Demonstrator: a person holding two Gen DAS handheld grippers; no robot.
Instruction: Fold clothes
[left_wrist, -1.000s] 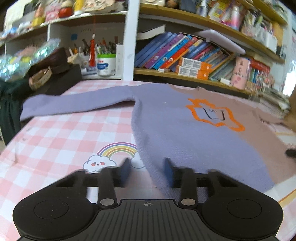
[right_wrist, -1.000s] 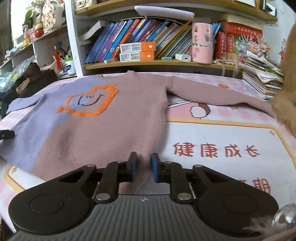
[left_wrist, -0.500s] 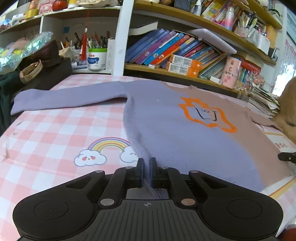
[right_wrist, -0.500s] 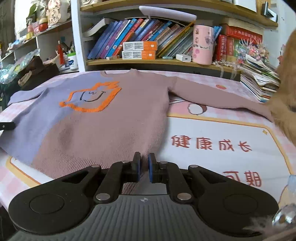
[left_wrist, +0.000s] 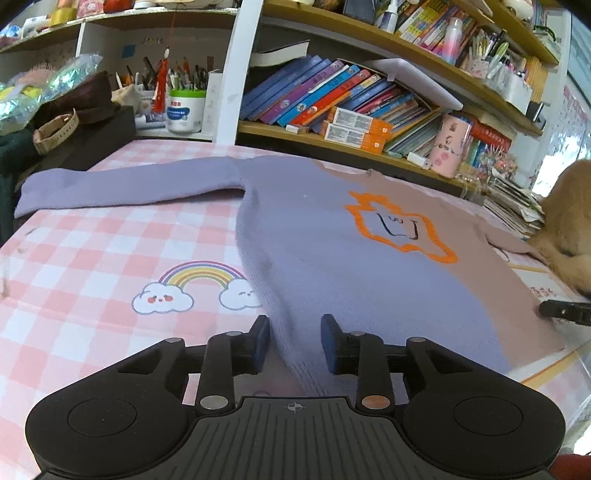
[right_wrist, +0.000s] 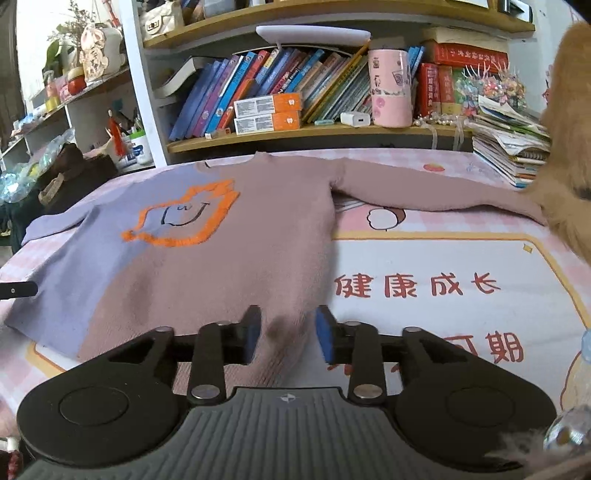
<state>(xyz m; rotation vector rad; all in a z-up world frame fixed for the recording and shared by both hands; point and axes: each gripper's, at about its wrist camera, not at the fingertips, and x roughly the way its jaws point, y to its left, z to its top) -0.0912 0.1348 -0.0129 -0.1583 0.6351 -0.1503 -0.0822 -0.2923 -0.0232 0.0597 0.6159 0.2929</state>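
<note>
Closest to me, my left gripper (left_wrist: 294, 341) has its jaws spread apart, one on each side of the lavender corner of the sweater (left_wrist: 332, 251) hem; the knit runs up between the fingers but neither pad presses it. My right gripper (right_wrist: 284, 338) is likewise parted, straddling the dusty-pink hem corner of the same sweater (right_wrist: 229, 251), with a ridge of fabric standing between the blue pads (right_wrist: 324, 338) and not pinched.

The sweater lies flat, front up, on the table mat (left_wrist: 92, 266), hem toward me and neck toward the shelves. Its left half is lavender, its right half pink, with an orange outlined motif (left_wrist: 399, 229) on the chest. On the mat beside the lavender edge I see a printed rainbow with clouds (left_wrist: 199, 288); beside the pink edge, red printed characters (right_wrist: 417, 286).

Farther out, the lavender sleeve (left_wrist: 125, 182) stretches straight left, and the pink sleeve (right_wrist: 436, 195) reaches right until its cuff meets a mass of orange fur (right_wrist: 569, 177) (cat or plush, I cannot tell).

At the back stands a bookshelf (right_wrist: 295, 131) with leaning books and a pink cylinder (right_wrist: 391, 88).
</note>
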